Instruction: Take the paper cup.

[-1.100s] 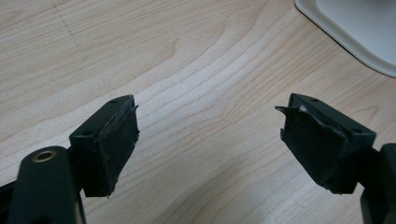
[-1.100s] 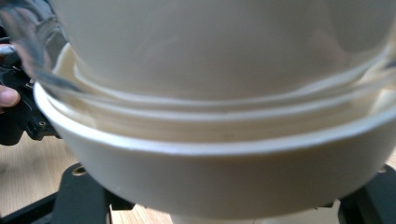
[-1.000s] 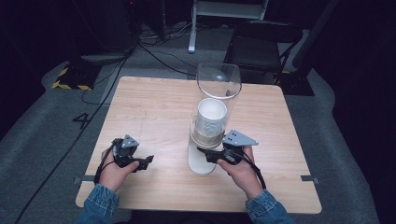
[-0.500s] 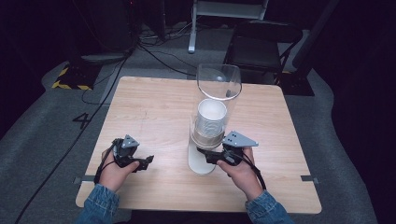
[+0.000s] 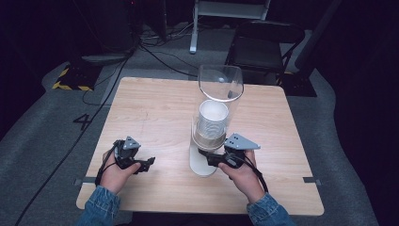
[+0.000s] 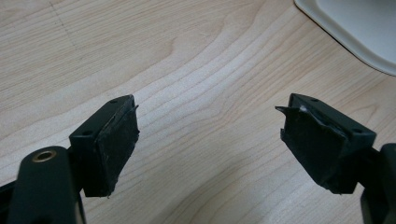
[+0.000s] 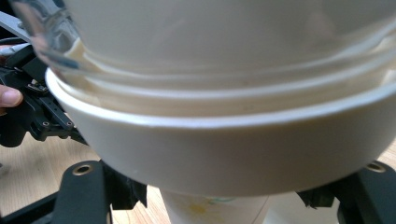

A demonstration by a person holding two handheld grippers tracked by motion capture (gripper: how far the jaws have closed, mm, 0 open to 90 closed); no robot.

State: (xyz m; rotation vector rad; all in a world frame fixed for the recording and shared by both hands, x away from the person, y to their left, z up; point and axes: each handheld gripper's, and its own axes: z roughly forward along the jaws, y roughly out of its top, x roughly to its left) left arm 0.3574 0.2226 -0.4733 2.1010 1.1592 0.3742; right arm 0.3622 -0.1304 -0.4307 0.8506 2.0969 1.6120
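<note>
Under dispenser (image 5: 219,117), right tool (image 7: 219,196) straddling paper cup (image 7: 212,212), left tool (image 6: 210,140) wide open

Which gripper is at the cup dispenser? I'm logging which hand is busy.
The right gripper: it sits against the tall clear cup dispenser with white paper cups, at its base. The left gripper hovers open over bare light wooden table.

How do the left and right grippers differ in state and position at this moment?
The left black two-jaw gripper is open with nothing between its jaws, over bare wooden table; the right black two-jaw gripper has its jaws either side of the lowest white paper cup under the clear plastic dispenser tube. Whether the right is clamped is unclear. The left sits apart from the dispenser's white base; the right is against it. Both are hand-held.
</note>
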